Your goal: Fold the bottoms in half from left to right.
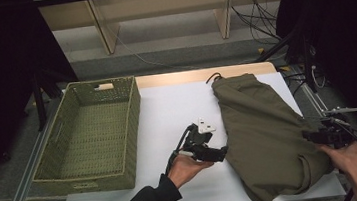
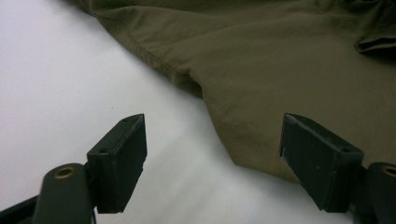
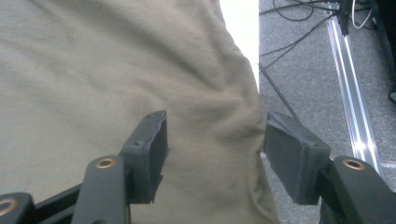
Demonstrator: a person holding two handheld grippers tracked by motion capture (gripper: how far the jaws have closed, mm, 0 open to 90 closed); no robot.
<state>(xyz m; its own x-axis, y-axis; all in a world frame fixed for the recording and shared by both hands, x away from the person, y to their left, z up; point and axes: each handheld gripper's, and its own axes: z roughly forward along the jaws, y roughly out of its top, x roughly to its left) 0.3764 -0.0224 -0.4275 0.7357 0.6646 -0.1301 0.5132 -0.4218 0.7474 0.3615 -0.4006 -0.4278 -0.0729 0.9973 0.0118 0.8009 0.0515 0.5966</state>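
High view shows an olive-green garment [image 1: 260, 132] lying loosely folded on the right half of the white surface [image 1: 177, 105], its near right corner hanging over the edge, while the woven basket [image 1: 124, 174] at the left stands empty and well apart from it. The left gripper [image 1: 220, 152] sits just at the garment's left edge; in the left gripper view its jaws stand wide, one over bare surface and one over the hem, pinching nothing. The right gripper [image 1: 316, 138] is at the garment's right edge; in the right gripper view its jaws are spread with a ridge of cloth between them, not pressed. By my judgement the folding is partly done, and tidying the fold and moving the garment to the basket remain.
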